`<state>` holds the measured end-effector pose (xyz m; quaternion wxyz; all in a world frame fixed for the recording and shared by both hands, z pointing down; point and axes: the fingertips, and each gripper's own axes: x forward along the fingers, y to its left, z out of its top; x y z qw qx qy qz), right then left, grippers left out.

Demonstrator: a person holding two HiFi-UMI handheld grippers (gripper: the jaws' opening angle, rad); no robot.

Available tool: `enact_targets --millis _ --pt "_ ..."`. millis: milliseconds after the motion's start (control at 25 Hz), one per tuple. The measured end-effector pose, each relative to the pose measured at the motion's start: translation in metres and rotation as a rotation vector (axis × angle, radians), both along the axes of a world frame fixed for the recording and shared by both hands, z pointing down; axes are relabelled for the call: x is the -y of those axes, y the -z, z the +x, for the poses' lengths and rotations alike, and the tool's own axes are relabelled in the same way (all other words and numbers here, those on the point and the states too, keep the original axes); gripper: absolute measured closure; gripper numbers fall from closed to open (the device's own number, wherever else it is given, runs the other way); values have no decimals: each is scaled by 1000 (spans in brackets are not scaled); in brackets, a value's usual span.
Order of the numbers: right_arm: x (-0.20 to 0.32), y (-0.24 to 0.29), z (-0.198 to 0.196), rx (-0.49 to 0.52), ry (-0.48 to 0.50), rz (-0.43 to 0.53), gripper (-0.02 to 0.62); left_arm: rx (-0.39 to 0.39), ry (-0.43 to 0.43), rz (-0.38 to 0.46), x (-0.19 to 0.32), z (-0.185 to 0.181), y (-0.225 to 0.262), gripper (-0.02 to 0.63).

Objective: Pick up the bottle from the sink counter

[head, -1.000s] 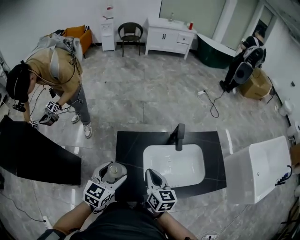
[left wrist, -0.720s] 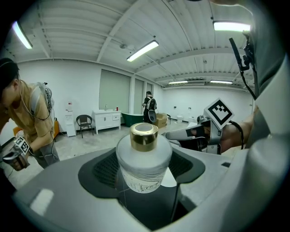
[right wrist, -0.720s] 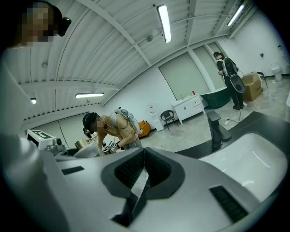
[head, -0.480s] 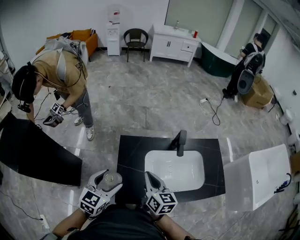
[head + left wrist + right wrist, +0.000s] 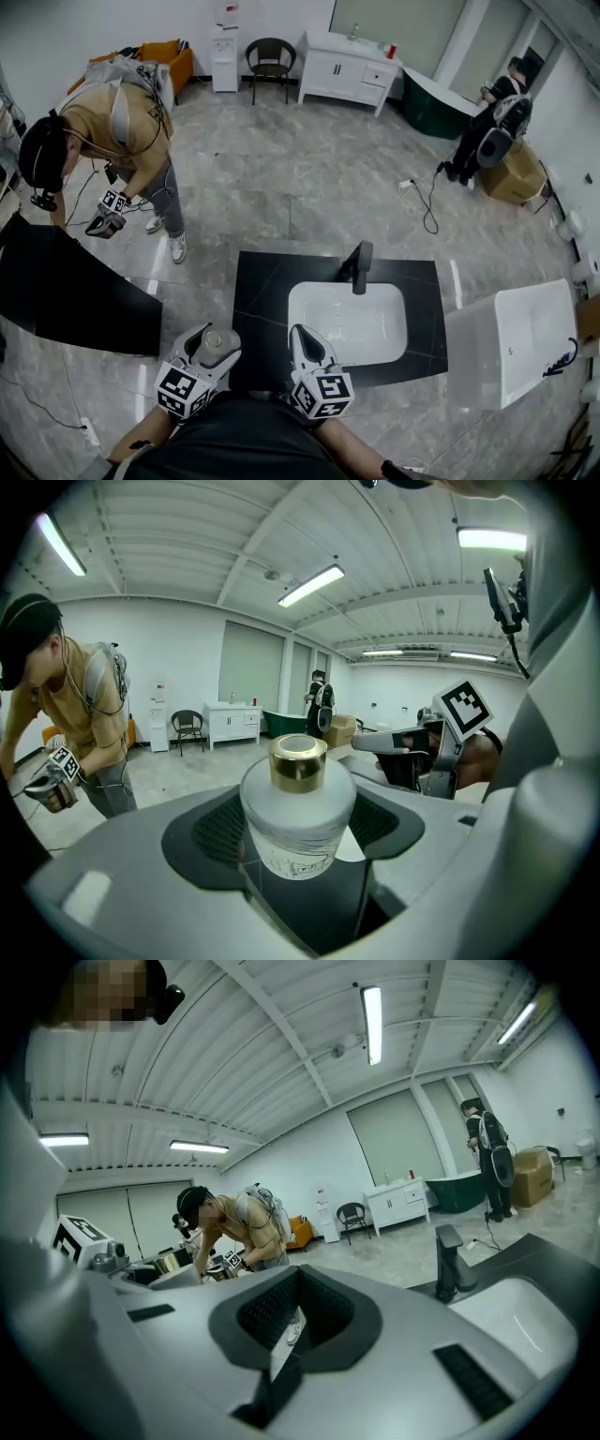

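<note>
Bottle (image 5: 298,808), white with a gold cap, upright, clamped between the jaws of the left gripper (image 5: 300,850). In the head view the bottle (image 5: 217,343) sits in the left gripper (image 5: 214,347) just off the front left corner of the black counter (image 5: 262,300), not over the slab. Right gripper (image 5: 305,345) is beside it over the counter's front edge. In its own view the right gripper (image 5: 298,1324) has jaws closed together, nothing between them. White sink (image 5: 347,323) is set in the counter, dark faucet (image 5: 360,267) at its back edge. Further left, a person (image 5: 112,131) bends over a black table (image 5: 66,300). Far wall: chair (image 5: 270,56), white cabinet (image 5: 347,66).
</note>
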<state>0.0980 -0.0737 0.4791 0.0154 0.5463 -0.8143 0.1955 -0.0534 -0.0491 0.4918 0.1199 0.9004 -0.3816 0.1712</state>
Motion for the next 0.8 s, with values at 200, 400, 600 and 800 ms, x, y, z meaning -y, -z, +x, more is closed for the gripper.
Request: enact_targets --millis 200,400,600,800 --pt "-3 3 -8 -7 24 16 588 4 -23 7 -1 6 -1 272" --pt "-4 7 -14 -29 46 44 588 43 -42 28 1 10 5 272" --pt "-3 6 -16 -33 52 44 588 46 -62 20 0 11 -5 272" --pt "-4 6 -19 -42 62 53 588 45 -65 13 3 10 -7 273"
